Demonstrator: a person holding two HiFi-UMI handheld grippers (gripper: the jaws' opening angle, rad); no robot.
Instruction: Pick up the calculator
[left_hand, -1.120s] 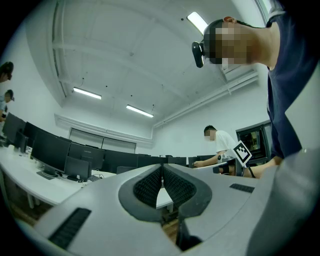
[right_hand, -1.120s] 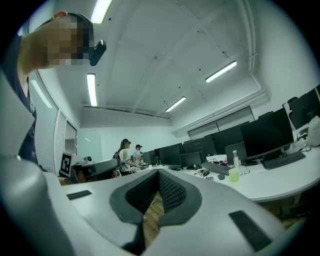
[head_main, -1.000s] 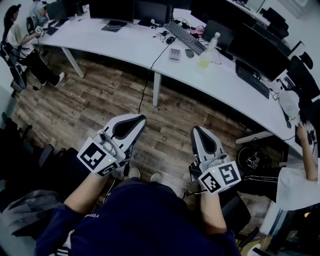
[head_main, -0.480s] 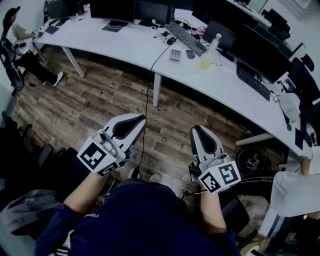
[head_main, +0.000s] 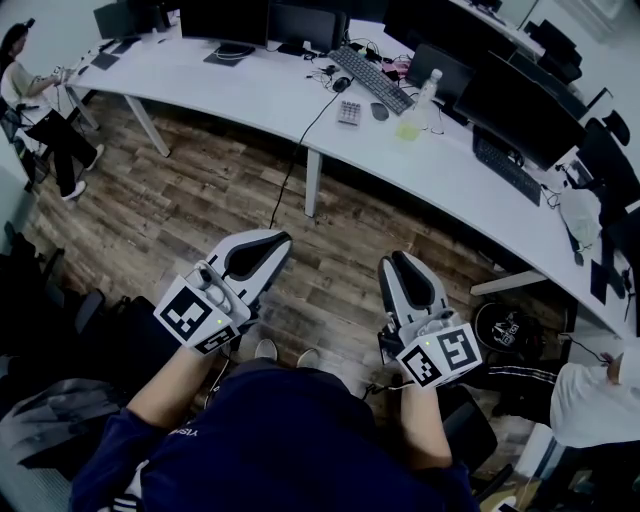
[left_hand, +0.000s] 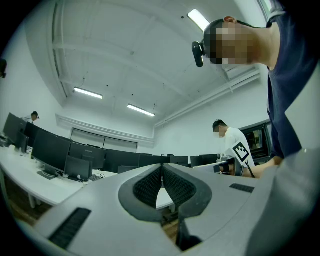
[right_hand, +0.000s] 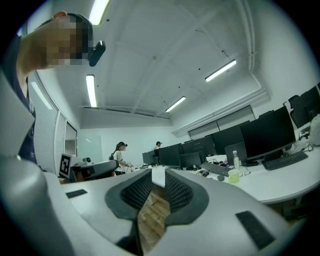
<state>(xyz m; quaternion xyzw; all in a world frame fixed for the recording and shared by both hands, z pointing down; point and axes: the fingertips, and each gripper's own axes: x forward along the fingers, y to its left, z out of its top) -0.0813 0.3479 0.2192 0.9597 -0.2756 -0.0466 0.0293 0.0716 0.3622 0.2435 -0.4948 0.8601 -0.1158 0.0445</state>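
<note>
The long curved white bench (head_main: 260, 90) sweeps across the top of my head view, loaded with monitors, and the wooden floor (head_main: 200, 200) lies between it and me. I judge this the very start of the job: the approach, with nothing gripped yet. Both tools are held level just in front of my body over that floor, well apart from the bench. The left hand-held gripper (left_hand: 161, 170) has its ribbed pads pressed together with nothing in them. The right hand-held gripper (right_hand: 158, 174) has just been opening its jaws; they stand partly apart, bare floor showing through the gap and nothing between them. A black keyboard (head_main: 370, 76) lies on the bench, and the calculator (head_main: 348, 109), small and pale, lies flat just beside the keyboard's near end, with a dark mouse (head_main: 378, 106) just to its right. Next, I reckon, I must step up to the bench, bring the right tool over the calculator, tip it downward and spread the jaws enough to span the body before closing.
</note>
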